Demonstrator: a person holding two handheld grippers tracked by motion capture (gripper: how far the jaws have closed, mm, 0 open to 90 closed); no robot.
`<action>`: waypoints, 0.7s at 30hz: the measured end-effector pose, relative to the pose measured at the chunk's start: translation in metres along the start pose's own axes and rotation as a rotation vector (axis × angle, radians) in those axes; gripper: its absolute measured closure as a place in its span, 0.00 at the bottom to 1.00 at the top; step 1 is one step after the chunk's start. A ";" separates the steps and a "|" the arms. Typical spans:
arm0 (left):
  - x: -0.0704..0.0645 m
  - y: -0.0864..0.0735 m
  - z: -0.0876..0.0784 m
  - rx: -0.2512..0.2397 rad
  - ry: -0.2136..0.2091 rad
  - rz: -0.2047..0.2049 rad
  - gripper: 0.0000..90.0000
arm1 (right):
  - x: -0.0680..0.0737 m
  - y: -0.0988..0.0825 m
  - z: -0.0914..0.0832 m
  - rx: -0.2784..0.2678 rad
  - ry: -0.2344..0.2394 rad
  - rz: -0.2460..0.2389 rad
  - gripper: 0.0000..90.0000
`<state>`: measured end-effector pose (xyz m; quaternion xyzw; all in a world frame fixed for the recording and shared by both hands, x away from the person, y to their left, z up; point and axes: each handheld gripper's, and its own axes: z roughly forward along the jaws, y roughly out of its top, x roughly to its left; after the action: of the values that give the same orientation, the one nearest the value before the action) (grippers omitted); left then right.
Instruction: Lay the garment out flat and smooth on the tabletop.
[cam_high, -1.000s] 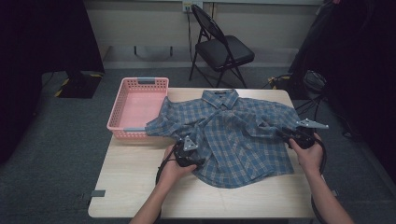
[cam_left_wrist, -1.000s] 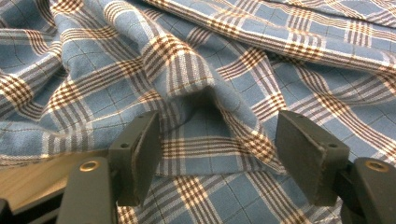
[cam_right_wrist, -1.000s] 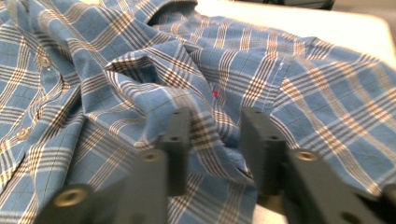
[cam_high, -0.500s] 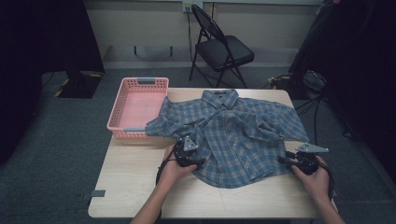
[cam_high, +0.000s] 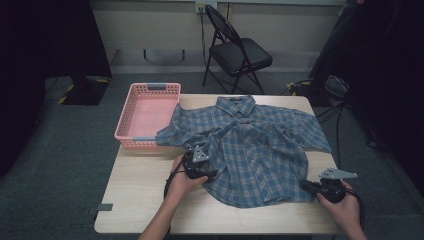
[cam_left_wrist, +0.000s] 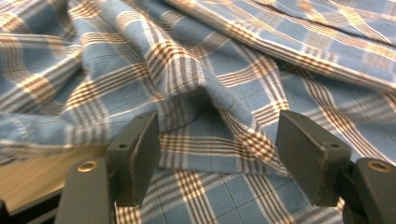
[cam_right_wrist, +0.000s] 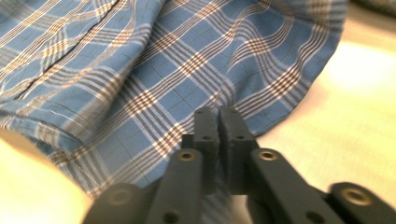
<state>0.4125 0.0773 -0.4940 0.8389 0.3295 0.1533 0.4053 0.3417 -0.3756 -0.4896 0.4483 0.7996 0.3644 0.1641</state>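
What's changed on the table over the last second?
The right tool came down from the shirt's right sleeve to its lower right hem, jaws just closing there; a grip isn't certain. The left tool, basket and shirt kept their places.

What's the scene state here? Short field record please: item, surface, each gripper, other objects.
item: blue plaid shirt, spread front-up on the table, collar at the far edge
surface: light wooden table
left gripper: jaws apart, a raised fold of the shirt's left side between them, pads not pressing on it
right gripper: jaws have just been closing and stand nearly together at the shirt's near right hem; whether cloth is pinched cannot be told
basket: pink basket at the table's far left corner; a sleeve lies over its rim
background: black folding chair
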 end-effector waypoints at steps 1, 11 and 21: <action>0.000 0.000 0.000 0.000 0.000 0.000 0.34 | 0.001 -0.001 -0.003 -0.013 -0.002 0.001 0.83; 0.002 -0.002 -0.002 -0.006 0.010 -0.006 0.35 | -0.023 0.036 0.028 -0.106 -0.120 0.013 0.62; 0.004 -0.002 -0.005 -0.014 0.008 -0.002 0.35 | -0.012 0.029 0.039 -0.060 -0.108 -0.009 0.97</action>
<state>0.4120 0.0833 -0.4926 0.8350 0.3308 0.1585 0.4102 0.3886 -0.3592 -0.4961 0.4586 0.7803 0.3626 0.2221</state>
